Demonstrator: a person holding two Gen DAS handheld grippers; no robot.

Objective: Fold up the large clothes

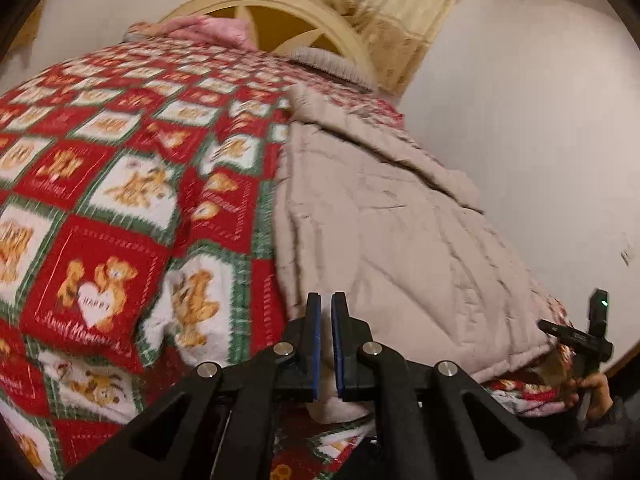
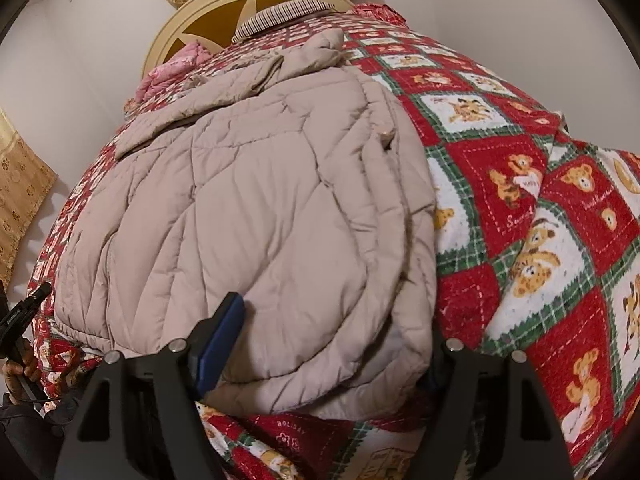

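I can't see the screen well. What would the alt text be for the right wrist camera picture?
A beige quilted coat lies spread on a bed covered by a red, green and white teddy-bear blanket, seen from just above its near hem. The right gripper is open, its fingers astride that hem. A cream headboard and a white wall stand behind.

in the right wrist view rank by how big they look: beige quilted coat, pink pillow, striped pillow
1. beige quilted coat, by far the largest.
2 and 3. striped pillow and pink pillow: look alike, both far off and partly hidden, so unranked.
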